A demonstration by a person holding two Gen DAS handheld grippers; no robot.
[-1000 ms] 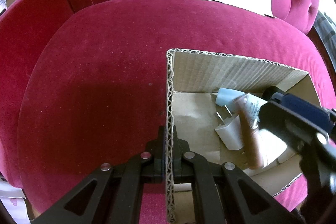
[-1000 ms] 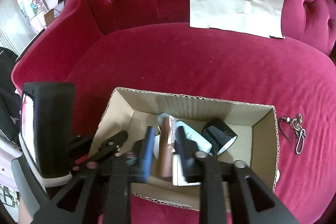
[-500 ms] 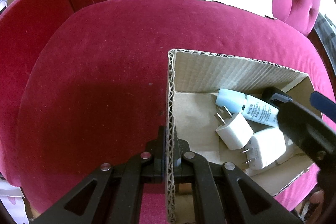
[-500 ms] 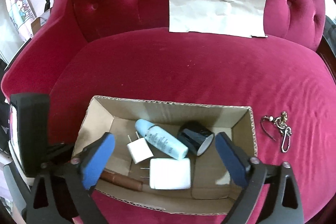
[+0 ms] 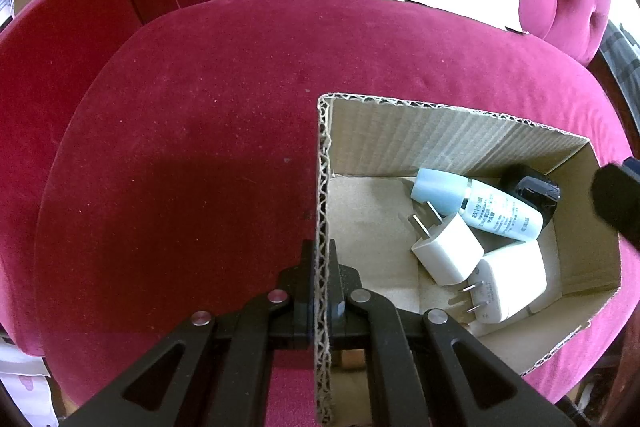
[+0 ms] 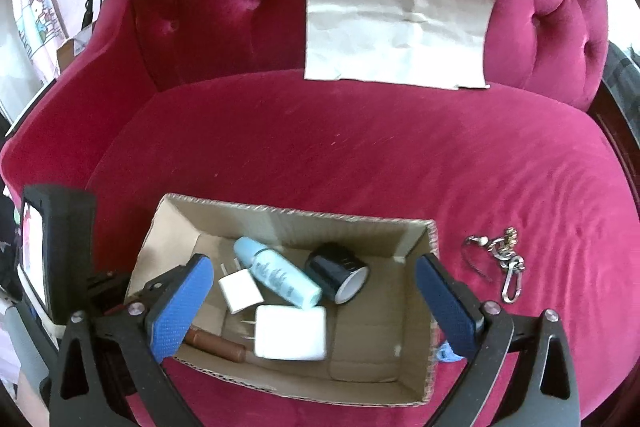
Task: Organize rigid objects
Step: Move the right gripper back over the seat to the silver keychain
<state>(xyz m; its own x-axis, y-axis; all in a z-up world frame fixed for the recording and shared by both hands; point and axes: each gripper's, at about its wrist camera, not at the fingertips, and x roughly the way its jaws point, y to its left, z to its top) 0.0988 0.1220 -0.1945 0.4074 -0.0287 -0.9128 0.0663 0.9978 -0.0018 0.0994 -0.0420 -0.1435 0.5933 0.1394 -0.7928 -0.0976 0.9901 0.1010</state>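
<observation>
Left gripper [image 5: 320, 267]: clamping the cardboard box [image 6: 224, 205] wall.
Right gripper [image 6: 312, 303]: hovering wide open above box, holding nothing.
Keychain [image 6: 496, 263]: lying on sofa [image 6: 360, 147], right of box.
Paper sheet [image 6: 396, 19]: leaning on backrest behind box.

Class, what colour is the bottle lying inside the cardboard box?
Pale blue bottle in the cardboard box, clearest in the right wrist view.

We see only part of the brown tube [image 6: 218, 343]: one end sits behind the blue pad of the right gripper [image 6: 316, 307], the other behind the large white charger [image 6: 290, 333]. In the left wrist view the right gripper [image 5: 618, 195] is cut off by the edge. The print on the pale blue bottle [image 5: 476, 205] is too small to read, and the keyring [image 6: 498, 263] is slightly blurred.
</observation>
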